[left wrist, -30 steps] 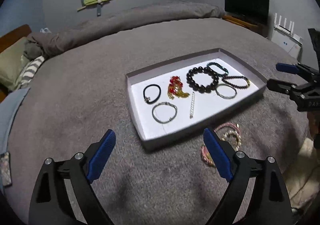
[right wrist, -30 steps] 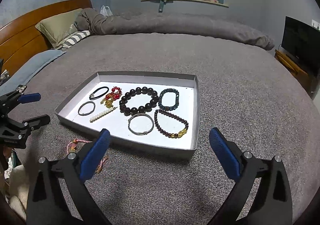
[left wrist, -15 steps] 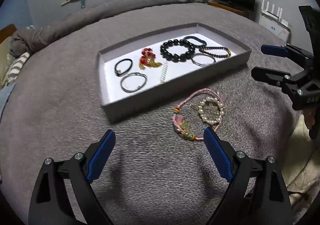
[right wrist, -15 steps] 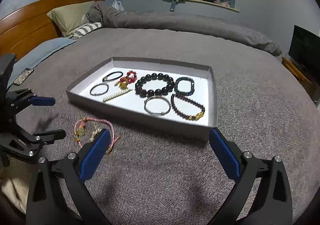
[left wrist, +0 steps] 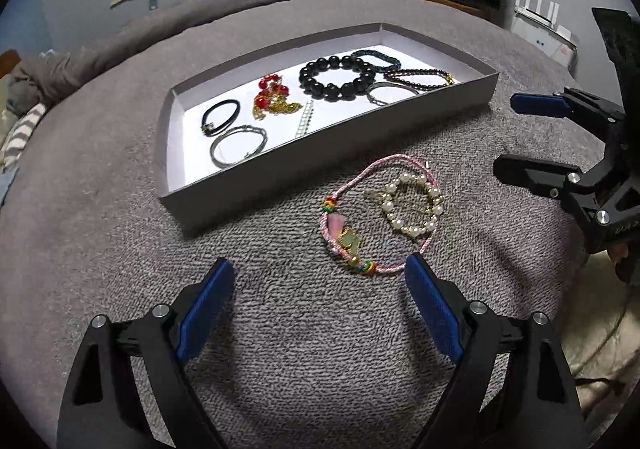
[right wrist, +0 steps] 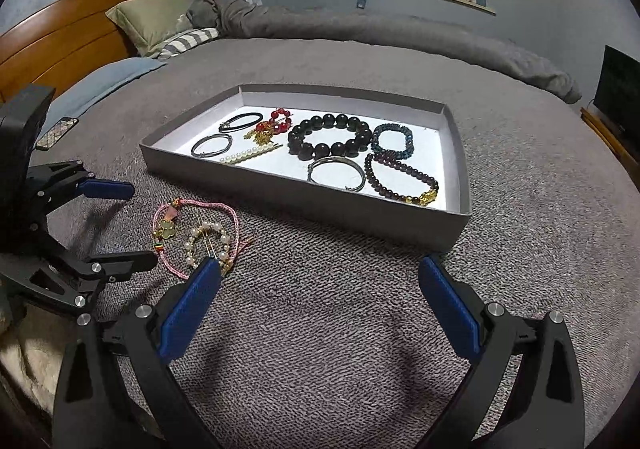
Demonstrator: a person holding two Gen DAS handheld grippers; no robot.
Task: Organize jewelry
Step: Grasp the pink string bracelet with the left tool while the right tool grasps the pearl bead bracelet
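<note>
The tray (left wrist: 440,99) is grey outside, white inside, on a grey blanket (left wrist: 304,329). The cord bracelet (left wrist: 352,217) is pink; the pearls (left wrist: 412,205) are cream. Gripper pads (right wrist: 188,309) are blue.

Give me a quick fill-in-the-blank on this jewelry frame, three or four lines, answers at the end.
1. The pink braided cord bracelet lies on the grey blanket, ____ the shallow grey cardboard tray.
2. The white pearl bead bracelet lies ____ the loop of the pink cord.
3. Both the left tongs and the right tongs are ____ and hold nothing.
4. The largest beads in the tray belong to the ____ round-bead bracelet.

Answers: outside; inside; open; black
</note>
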